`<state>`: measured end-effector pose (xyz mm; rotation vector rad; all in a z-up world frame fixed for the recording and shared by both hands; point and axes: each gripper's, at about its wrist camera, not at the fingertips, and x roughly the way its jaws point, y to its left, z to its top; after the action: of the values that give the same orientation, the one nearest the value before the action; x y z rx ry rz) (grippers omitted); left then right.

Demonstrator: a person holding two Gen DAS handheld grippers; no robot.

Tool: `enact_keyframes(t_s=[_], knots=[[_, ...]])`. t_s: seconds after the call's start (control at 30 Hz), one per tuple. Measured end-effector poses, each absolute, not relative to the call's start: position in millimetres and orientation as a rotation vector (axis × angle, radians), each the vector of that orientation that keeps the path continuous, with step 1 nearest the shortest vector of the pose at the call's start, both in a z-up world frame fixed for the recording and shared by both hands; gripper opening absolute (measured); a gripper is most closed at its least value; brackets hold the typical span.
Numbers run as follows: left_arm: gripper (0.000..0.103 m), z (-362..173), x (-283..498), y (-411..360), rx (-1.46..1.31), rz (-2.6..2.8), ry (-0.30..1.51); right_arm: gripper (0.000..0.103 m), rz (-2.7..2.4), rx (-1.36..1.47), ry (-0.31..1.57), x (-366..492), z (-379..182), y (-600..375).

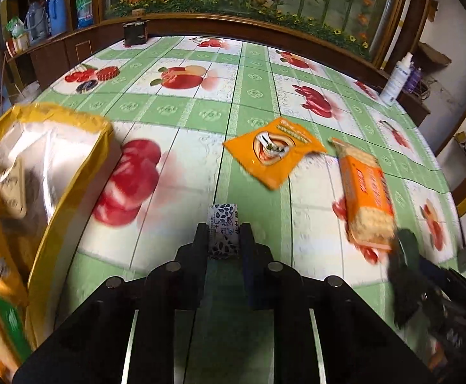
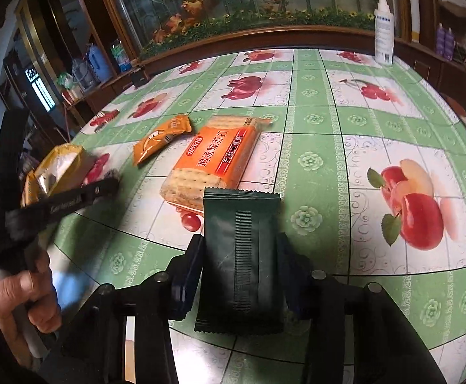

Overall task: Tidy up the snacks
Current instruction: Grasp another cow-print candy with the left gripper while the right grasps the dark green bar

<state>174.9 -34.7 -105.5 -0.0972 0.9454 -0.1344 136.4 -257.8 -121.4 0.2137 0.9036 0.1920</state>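
Fruit-patterned tablecloth (image 1: 255, 92) is seen beneath both tools: a small leaf-printed packet (image 1: 222, 230) is clamped by the left gripper (image 1: 223, 235), a dark green packet (image 2: 241, 256) by the right gripper (image 2: 241, 252), near the cracker pack (image 2: 213, 156).

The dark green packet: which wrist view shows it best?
The right wrist view. There the dark green packet sits large and sharp between the fingers of the right gripper, its seam and crimped ends plain. In the left wrist view it is only a blurred dark shape at the right edge, near the cracker pack.
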Motion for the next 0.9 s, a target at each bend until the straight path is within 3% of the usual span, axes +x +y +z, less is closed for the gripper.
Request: enact_keyframes(t_s=[0.43,0.9], knots=[[0.016,-57,94,2,-0.1,-0.108,0.848,0.045,0.296,0.267,0.811,108,-90,-230],[0.016,-38,45,100,-0.176,0.078,0.791,0.045,0.497,0.182,0.767,75,-51,-131]])
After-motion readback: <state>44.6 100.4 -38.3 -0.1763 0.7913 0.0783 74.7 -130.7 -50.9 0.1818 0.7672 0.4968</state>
